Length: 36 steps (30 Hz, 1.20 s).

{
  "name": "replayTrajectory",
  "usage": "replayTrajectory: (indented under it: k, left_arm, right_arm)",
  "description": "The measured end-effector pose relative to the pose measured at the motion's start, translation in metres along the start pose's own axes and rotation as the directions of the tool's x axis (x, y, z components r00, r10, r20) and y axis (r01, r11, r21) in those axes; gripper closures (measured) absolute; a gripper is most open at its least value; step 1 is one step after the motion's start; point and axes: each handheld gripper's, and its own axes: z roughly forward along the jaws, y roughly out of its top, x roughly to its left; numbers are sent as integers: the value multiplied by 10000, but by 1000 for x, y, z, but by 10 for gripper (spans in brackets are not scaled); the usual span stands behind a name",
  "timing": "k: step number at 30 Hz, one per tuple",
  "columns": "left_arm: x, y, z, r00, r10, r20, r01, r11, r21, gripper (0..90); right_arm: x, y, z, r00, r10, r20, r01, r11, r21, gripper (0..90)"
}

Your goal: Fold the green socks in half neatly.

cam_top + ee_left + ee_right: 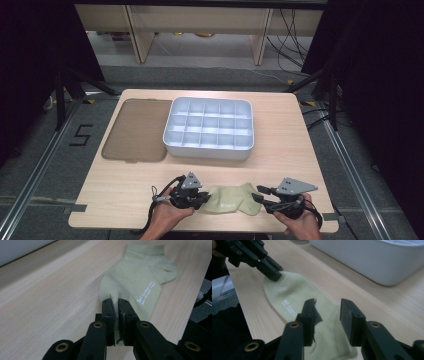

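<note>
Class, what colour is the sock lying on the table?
Pale green sock with small white lettering, clearest in the left gripper view.

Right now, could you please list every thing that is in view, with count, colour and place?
sock: one, pale green, flat at the near edge of the table between the two grippers
organiser tray: one, white, many compartments, middle of the table
lid: one, smoky translucent brown, flat, left of the tray
table: one, light wood
left gripper: one, black, jaws shut on the toe end of the sock
right gripper: one, black, jaws open over the cuff end of the sock
hands: two, each holding one gripper, at the near edge
</note>
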Motion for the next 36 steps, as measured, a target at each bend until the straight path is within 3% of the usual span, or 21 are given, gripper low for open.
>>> replayTrajectory:
  k: [4, 10, 18, 21, 22, 24, 28, 32, 35, 36]
  left_arm:
    - [2, 2, -5, 10000, 87, 23, -88, 9997, 206, 835]
    - [8, 2, -10, 9997, 232, 0, -232, 9990, 384, 834]
    - [14, 2, -19, 9999, 124, 49, -126, 9983, 561, 834]
    - [16, 2, -21, 9996, 276, 69, -280, 9980, 564, 834]
    - [16, 2, -21, 9999, 141, 82, -146, 9981, 603, 834]
    - [18, 3, -21, 9996, 297, 17, -297, 9977, 608, 834]
    - [19, 4, -22, 9994, 301, 161, -311, 9971, 693, 834]
    - [19, 5, -24, 9997, 158, 192, -165, 9991, 389, 834]
    - [20, 5, -27, 9998, -55, 202, 52, 9998, 165, 833]
    - [22, 6, -28, 9997, 57, 245, -60, 9999, 122, 833]
  right_arm:
    - [6, 13, 20, 9971, -714, -266, 718, 9973, 151, 768]
    - [11, 26, 51, 9925, -1007, -689, 1040, 9936, 448, 865]
    - [14, 35, 83, 9938, -756, -820, 826, 9929, 851, 900]
    - [15, 37, 92, 9936, -676, -910, 762, 9927, 940, 900]
    - [14, 38, 95, 9923, -820, -931, 916, 9904, 1034, 900]
    - [14, 37, 101, 9924, -856, -889, 960, 9881, 1205, 900]
    - [14, 36, 112, 9930, -709, -949, 851, 9841, 1559, 900]
    - [12, 33, 121, 9886, -1106, -1025, 1278, 9754, 1799, 900]
    - [13, 33, 122, 9903, -917, -1040, 1095, 9773, 1814, 900]
    - [15, 33, 122, 9919, -776, -1010, 954, 9782, 1847, 900]
